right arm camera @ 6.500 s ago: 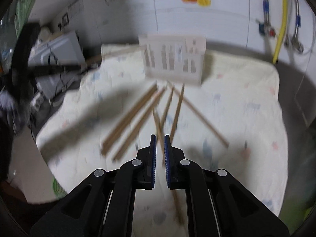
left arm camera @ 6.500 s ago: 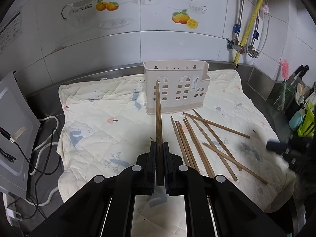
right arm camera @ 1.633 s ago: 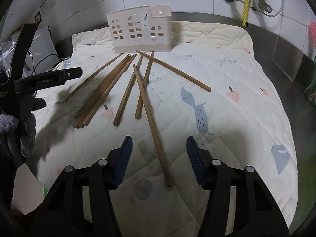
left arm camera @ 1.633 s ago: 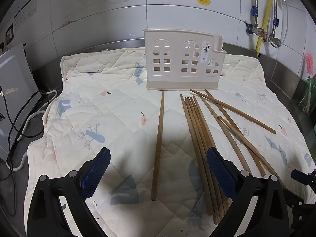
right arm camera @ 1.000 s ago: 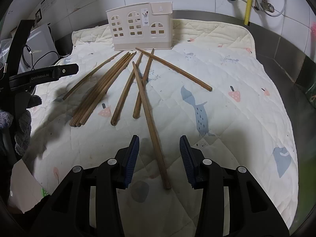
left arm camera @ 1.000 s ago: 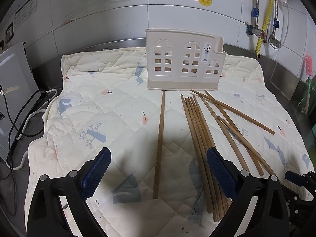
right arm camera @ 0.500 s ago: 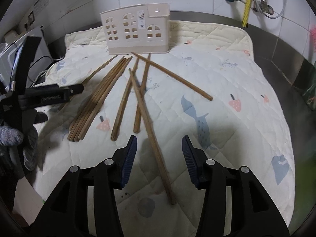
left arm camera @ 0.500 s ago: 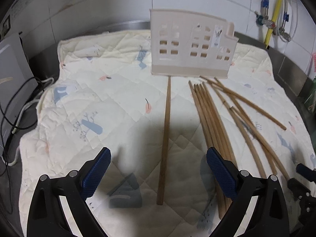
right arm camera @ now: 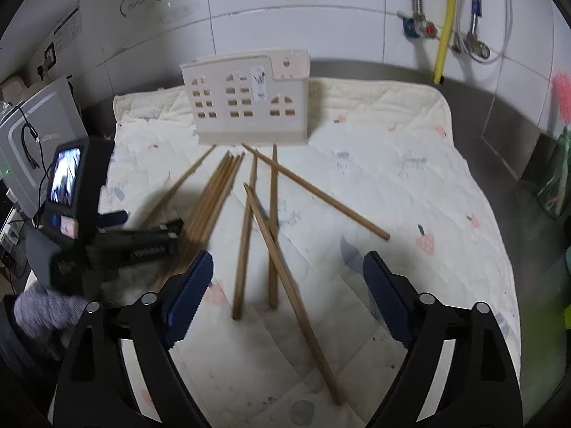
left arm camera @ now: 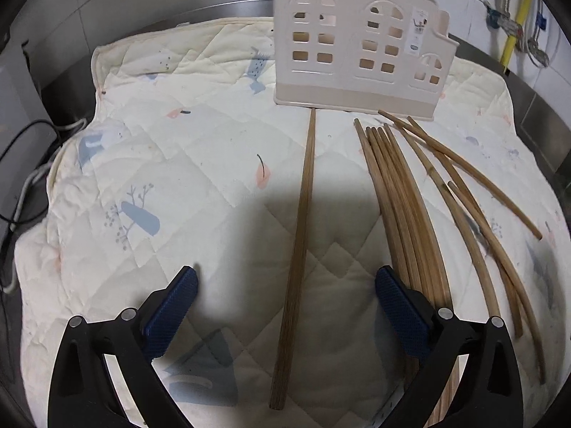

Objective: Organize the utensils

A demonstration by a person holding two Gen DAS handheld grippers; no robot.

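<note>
A cream plastic utensil holder (left arm camera: 360, 60) stands at the back of a quilted mat (left arm camera: 178, 164); it also shows in the right wrist view (right arm camera: 249, 103). My left gripper (left arm camera: 285, 306) is wide open low over the mat, its jaws either side of a single wooden chopstick (left arm camera: 298, 246) that points at the holder. A bundle of several chopsticks (left arm camera: 403, 214) lies to its right. My right gripper (right arm camera: 285, 296) is wide open above loose chopsticks (right arm camera: 278, 246), one running between its jaws. The left gripper's body (right arm camera: 135, 242) shows at the left there.
Grey appliance with cables (right arm camera: 39, 135) stands left of the mat. Steel counter (right arm camera: 517, 164) runs around the mat, tiled wall with pipes and a yellow hose (right arm camera: 444, 21) behind. A pink brush in a bottle (right arm camera: 560, 149) stands at far right.
The left gripper has moved forward and lower over the single chopstick. The right gripper has opened wider and moved closer to the loose chopsticks.
</note>
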